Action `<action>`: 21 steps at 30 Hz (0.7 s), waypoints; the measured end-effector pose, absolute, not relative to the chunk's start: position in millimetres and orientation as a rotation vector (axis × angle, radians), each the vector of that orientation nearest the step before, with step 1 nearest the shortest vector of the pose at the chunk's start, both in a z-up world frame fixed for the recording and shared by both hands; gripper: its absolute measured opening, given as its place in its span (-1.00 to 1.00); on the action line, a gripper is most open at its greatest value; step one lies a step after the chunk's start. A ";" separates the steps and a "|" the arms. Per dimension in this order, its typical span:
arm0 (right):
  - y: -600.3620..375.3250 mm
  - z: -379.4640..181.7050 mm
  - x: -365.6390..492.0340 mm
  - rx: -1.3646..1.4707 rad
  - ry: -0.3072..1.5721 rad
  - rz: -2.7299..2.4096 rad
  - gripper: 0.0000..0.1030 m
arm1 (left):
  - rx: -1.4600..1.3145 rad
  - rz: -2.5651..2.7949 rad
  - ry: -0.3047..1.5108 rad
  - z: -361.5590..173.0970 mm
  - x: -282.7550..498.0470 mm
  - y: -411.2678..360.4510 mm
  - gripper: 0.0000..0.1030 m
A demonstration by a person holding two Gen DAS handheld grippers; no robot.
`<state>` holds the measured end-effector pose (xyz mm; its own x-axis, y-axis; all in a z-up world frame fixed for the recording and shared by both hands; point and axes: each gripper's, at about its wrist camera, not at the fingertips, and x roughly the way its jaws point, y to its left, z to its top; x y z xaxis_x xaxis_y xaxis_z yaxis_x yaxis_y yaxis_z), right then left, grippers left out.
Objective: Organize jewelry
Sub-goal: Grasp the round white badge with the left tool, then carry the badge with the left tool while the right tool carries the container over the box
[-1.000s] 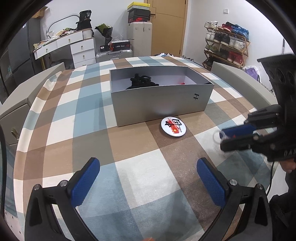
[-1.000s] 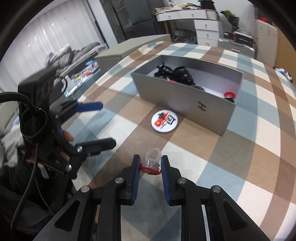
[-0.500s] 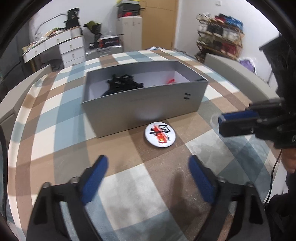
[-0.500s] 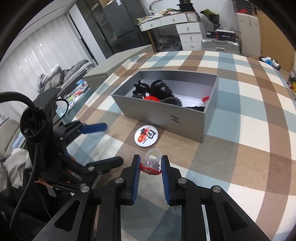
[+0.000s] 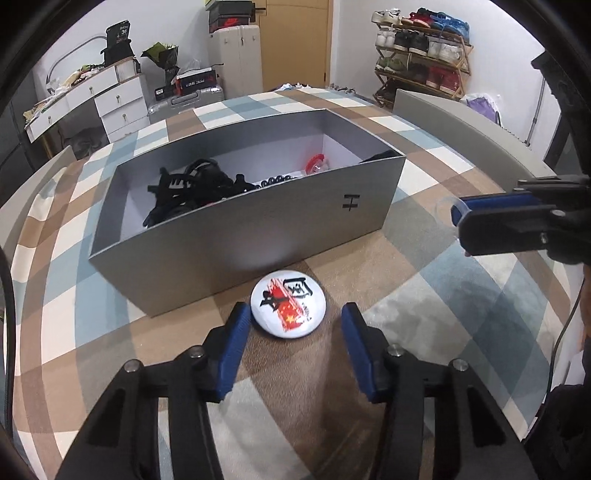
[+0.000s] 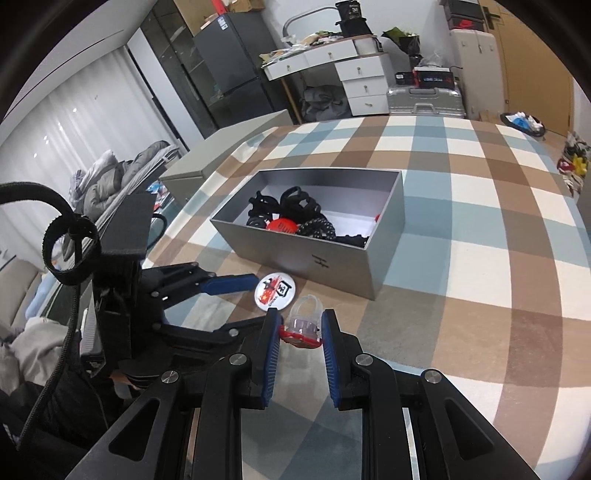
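A grey open box (image 5: 258,229) stands on the checked tablecloth and holds black hair ties and a red piece; it also shows in the right wrist view (image 6: 332,254). A round white badge with red and black print (image 5: 289,308) lies just in front of the box. My left gripper (image 5: 293,332) is open, its fingers on either side of the badge's near edge, low over the cloth. My right gripper (image 6: 300,325) is shut on a clear ring with a red base (image 6: 303,326), held above the cloth to the right of the badge (image 6: 274,288).
Grey chair backs (image 5: 465,122) flank the table on both sides. Behind are a white drawer desk (image 5: 99,107), a suitcase and a shoe rack (image 5: 421,22). The right gripper's fingers (image 5: 498,210) reach in from the right edge of the left wrist view.
My left gripper has moved forward and down to the badge, with its fingers narrowed around it. My right gripper has lifted and pulled back a little, still holding the ring.
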<state>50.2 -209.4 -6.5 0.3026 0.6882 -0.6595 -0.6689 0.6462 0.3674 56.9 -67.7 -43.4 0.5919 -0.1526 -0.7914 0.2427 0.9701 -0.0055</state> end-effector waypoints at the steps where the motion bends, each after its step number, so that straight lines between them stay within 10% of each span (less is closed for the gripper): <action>1: -209.6 -6.5 50.3 0.025 0.887 0.901 -0.59 | 0.111 -0.231 0.908 -43.3 57.1 -68.8 -0.15; 21: -217.2 -0.7 53.6 0.130 0.825 0.912 -0.58 | 0.049 -0.253 0.797 -17.1 46.6 -56.1 -0.32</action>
